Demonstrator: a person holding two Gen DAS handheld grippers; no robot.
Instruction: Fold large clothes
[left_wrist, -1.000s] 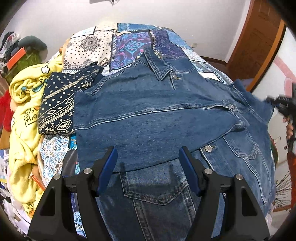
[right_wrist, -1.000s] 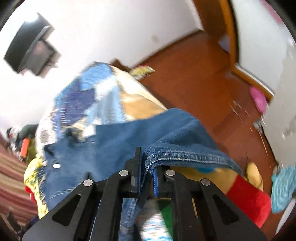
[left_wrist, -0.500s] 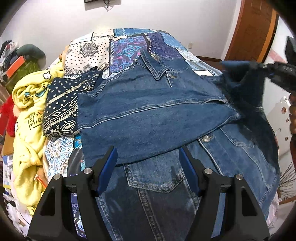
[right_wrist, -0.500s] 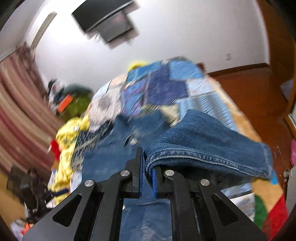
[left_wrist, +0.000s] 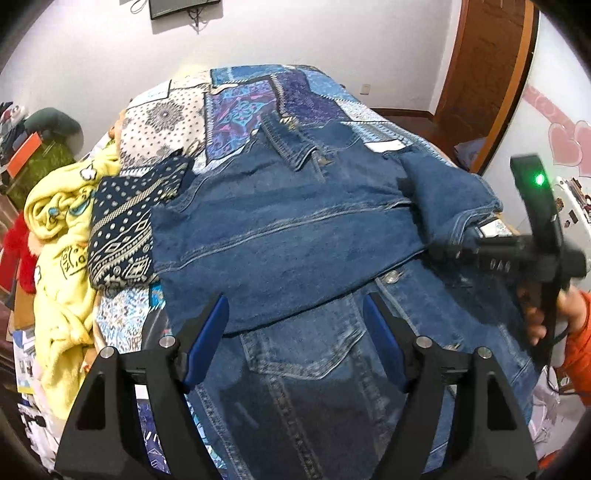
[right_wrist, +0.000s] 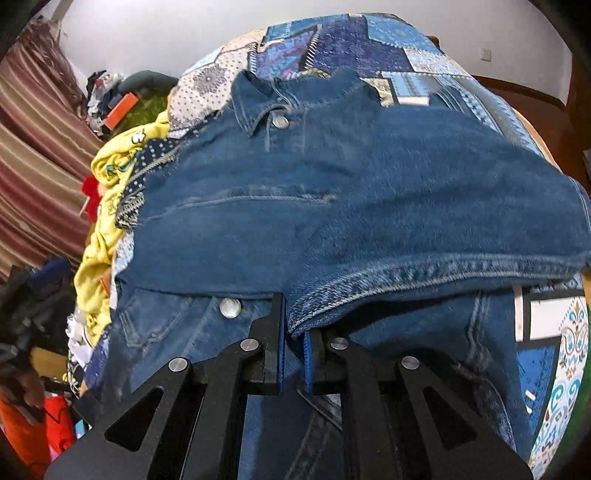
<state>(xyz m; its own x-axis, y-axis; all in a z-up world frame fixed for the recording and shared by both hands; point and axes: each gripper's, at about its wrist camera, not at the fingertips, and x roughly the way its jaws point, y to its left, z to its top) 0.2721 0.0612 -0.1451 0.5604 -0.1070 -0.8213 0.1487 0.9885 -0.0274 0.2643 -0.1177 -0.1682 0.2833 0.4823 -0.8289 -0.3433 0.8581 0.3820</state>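
1. Denim jacket (left_wrist: 288, 229) lies spread across the patchwork quilt (left_wrist: 236, 107) on the bed, collar toward the far wall, so folding looks partly done: 1 sleeve (left_wrist: 258, 258) already lies folded across the chest.
2. Right gripper (right_wrist: 293, 332) is clamped on the cuff hem of the other sleeve (right_wrist: 424, 221), which is draped over the jacket's body but not laid flat.
3. Left gripper (left_wrist: 295, 325) hovers above the lower front with nothing between its pads; its jaws have just been opening wider.
4. Left to do, I judge: set the second sleeve down, let go, then fold the body in half.
5. Left wrist view alone shows the right tool from outside, with a hand (left_wrist: 535, 314) and orange sleeve behind it, and the yellow blanket (left_wrist: 62, 258) and folded patterned cloth (left_wrist: 125, 229) beside the jacket.
6. Right wrist view alone shows the pinch on the hem and a striped curtain (right_wrist: 37, 166).
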